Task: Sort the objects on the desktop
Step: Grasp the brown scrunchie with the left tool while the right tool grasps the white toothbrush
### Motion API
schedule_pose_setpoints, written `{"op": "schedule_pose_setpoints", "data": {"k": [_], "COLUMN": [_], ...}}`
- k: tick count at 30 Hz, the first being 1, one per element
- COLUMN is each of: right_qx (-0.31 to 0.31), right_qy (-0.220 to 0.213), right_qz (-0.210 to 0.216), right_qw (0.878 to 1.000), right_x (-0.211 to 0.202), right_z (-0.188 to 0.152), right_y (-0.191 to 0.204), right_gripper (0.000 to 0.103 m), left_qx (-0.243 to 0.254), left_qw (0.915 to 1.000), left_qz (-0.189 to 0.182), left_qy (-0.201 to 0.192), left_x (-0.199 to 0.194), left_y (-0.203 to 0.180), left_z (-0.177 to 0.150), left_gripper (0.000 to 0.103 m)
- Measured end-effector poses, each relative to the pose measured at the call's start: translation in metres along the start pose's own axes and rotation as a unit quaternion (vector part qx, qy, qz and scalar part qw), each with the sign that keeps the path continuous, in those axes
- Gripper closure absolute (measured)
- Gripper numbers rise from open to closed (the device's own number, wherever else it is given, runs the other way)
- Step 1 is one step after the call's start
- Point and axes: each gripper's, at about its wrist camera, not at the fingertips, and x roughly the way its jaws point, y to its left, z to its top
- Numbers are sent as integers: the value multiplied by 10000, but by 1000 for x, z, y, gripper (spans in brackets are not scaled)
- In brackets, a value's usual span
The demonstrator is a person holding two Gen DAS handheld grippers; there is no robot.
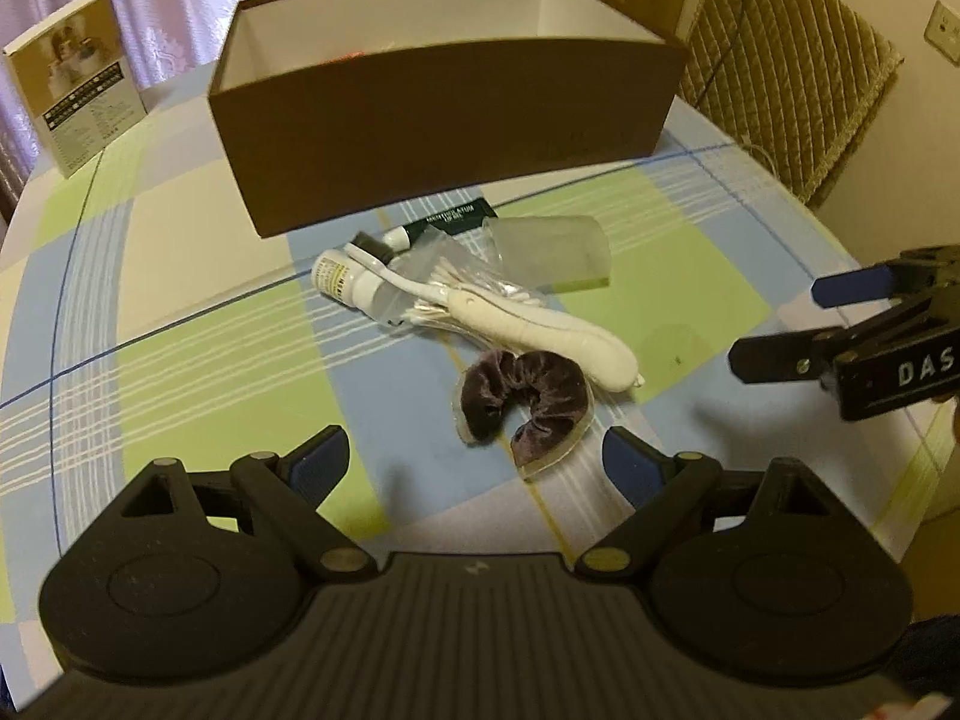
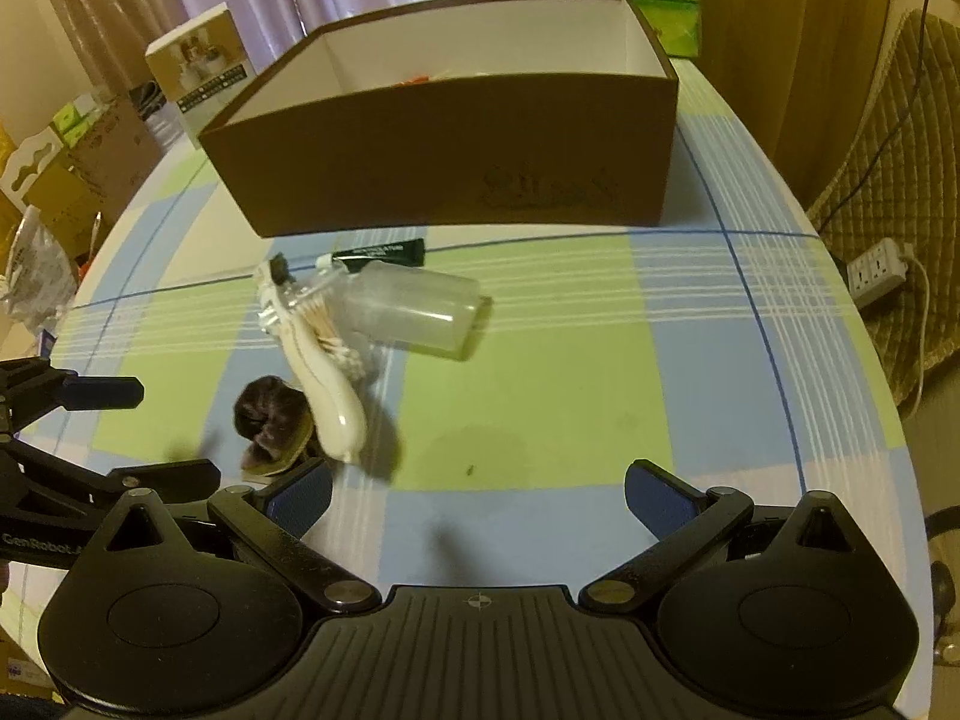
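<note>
both the left gripper (image 1: 474,459) and right gripper (image 2: 477,489) hovered with fingers spread, holding nothing, above the purple scrunchie (image 1: 525,393), which lay beside the white brush (image 1: 558,336) before the brown box (image 1: 444,120) on the surface (image 1: 180,312).

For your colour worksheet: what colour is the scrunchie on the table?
Dark purple scrunchie, clearest in the left wrist view.
</note>
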Motion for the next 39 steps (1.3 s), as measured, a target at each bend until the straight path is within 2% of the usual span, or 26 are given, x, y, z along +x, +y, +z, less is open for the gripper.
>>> {"op": "schedule_pose_setpoints", "data": {"k": [7,12,20,23,25,27,33,39], "right_qx": [88,159,278,282,267,248,159,-135], "right_qy": [102,162,273,291,292,281,239,165], "right_qz": [-45,-67,-119,-119,-115,-106,-29,173], "right_qw": [9999,9997,9992,9991,9992,9992,9996,9996], "right_x": [11,17,27,29,30,29,31,34], "right_z": [4,8,11,12,12,12,14,17], "right_y": [-14,-23,-31,-31,-30,-28,-18,0], "right_gripper": [2,2,2,2,2,2,2,2], "left_qx": [341,689,971,1041,1066,1056,849,264], "left_qw": [9994,9975,9951,9943,9937,9934,9952,9994], "left_qz": [-27,89,-91,-215,-338,-439,-477,-222], "left_qy": [51,112,147,104,72,36,-42,-31], "left_x": [25,42,59,62,62,60,49,34], "left_y": [-7,-12,-19,-21,-22,-21,-8,26], "left_z": [3,7,10,10,9,8,-2,-16], "left_gripper": [14,16,22,33,45,52,73,79]}}
